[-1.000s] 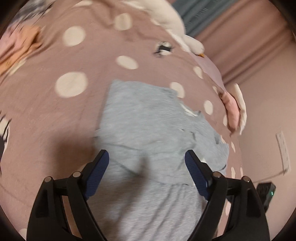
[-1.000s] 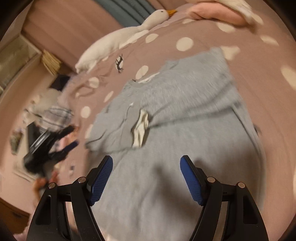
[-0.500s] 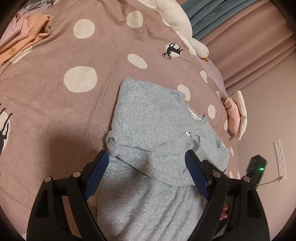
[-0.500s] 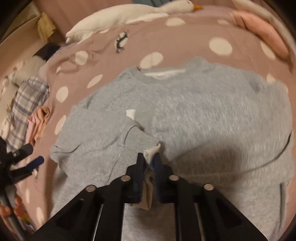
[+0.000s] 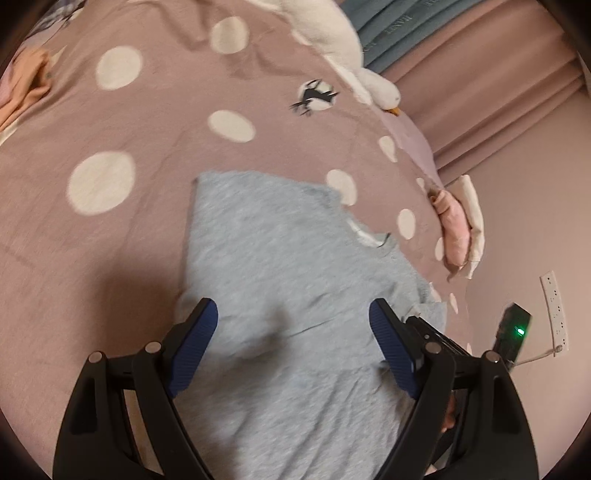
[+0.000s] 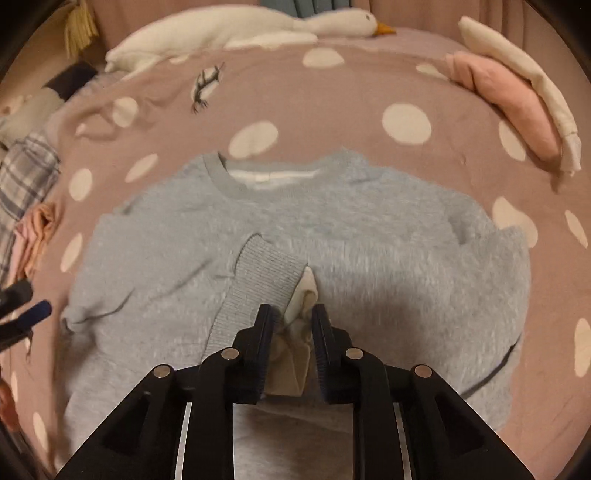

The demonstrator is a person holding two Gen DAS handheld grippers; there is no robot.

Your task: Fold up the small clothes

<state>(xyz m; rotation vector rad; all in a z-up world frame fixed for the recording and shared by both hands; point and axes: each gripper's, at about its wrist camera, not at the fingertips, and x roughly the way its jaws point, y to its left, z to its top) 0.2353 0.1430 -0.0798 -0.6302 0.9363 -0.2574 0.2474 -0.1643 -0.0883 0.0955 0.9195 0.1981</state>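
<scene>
A small grey sweatshirt [image 6: 351,229] lies flat on the polka-dot bedspread [image 6: 325,99], collar away from me, both sleeves folded in over the body. My right gripper [image 6: 291,314] is nearly closed around the ribbed cuff [image 6: 262,280] of the left sleeve and its cream lining. In the left wrist view the sweatshirt [image 5: 280,266] lies below my left gripper [image 5: 293,325], which is open and empty just above the fabric. The right gripper shows there at the sweatshirt's right edge [image 5: 436,332].
A white plush goose [image 6: 236,26] lies along the far edge of the bed. Folded pink and cream clothes [image 6: 509,96] sit at the right edge. Plaid and peach clothes [image 6: 26,192] are piled at the left. A wall socket strip [image 5: 554,306] is at the far right.
My right gripper closed on the sleeve cuff and has drawn it toward the middle of the sweatshirt; its jaws now stand slightly wider. My left gripper stayed open and shifted a little over the fabric.
</scene>
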